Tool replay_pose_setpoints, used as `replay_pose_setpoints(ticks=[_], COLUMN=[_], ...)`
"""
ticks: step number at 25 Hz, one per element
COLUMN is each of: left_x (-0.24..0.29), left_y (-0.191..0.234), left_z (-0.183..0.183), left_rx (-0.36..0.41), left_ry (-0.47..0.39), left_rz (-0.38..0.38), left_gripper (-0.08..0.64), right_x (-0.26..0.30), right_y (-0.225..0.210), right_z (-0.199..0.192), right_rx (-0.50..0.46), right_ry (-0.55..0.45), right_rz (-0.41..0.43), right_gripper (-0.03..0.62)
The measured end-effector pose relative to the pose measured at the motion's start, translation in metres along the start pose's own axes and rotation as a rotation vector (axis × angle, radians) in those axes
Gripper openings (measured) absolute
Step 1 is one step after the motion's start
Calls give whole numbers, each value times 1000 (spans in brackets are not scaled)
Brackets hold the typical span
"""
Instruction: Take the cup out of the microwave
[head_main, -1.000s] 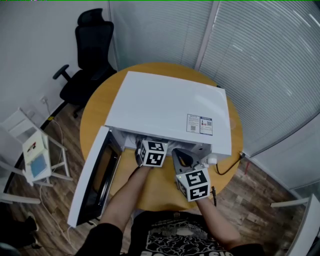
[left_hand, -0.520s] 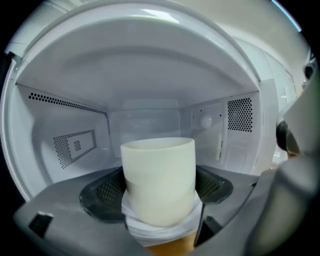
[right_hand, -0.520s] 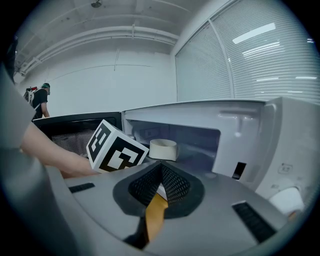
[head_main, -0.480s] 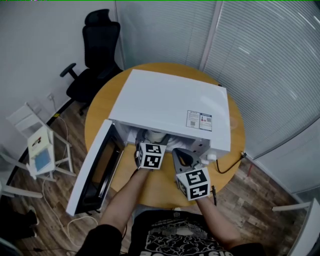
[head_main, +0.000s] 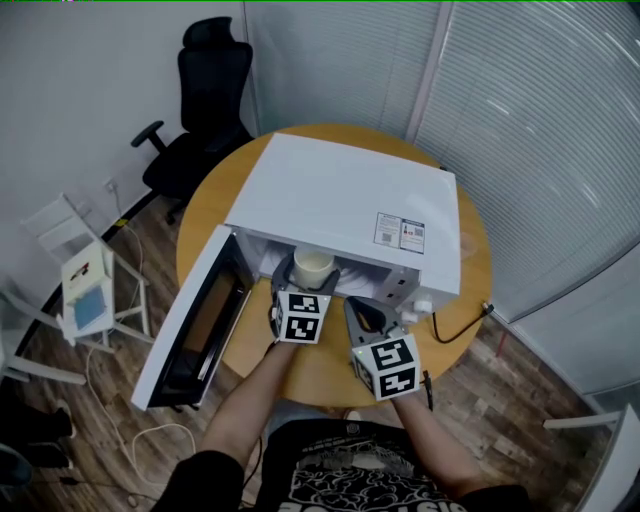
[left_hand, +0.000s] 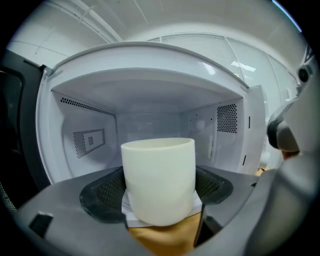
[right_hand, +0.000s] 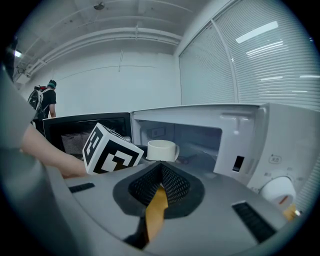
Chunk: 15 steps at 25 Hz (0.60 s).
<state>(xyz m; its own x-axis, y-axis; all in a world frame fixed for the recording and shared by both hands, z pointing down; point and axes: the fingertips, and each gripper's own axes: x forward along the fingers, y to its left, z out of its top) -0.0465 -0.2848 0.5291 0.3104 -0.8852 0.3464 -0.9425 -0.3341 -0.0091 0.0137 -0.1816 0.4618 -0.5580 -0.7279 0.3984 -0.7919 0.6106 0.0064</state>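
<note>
cup (left_hand: 158, 165): clamped upright between left tongs (left_hand: 160, 189), at open microwave (head_main: 340, 200) mouth | right tongs (right_hand: 161, 172): closed, empty, apart from cup, to its right

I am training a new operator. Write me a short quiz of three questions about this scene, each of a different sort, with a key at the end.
1. True or false: the door of the microwave is closed.
2. Multiple choice: where is the cream cup?
A) between the jaws of the left gripper, at the microwave's mouth
B) on the office chair
C) in the right gripper
3. Fill in the gap: the right gripper has its jaws ___ and holds nothing.

Key: 1 false, the door stands open; 2 A; 3 shut.
</note>
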Motion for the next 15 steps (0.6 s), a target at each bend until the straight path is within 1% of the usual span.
replay_pose_setpoints(ticks=[10, 15], left_x=[-23, -43], left_y=[-2, -2], left_z=[1, 9], left_rx=[-16, -26], left_ry=[-31, -60], left_rz=[16, 27], left_gripper=[428, 428], right_x=[-7, -9], right_y=[8, 13], right_z=[-1, 4], right_rx=[2, -2], right_ry=[-9, -24], right_rz=[17, 37], right_gripper=[15, 15])
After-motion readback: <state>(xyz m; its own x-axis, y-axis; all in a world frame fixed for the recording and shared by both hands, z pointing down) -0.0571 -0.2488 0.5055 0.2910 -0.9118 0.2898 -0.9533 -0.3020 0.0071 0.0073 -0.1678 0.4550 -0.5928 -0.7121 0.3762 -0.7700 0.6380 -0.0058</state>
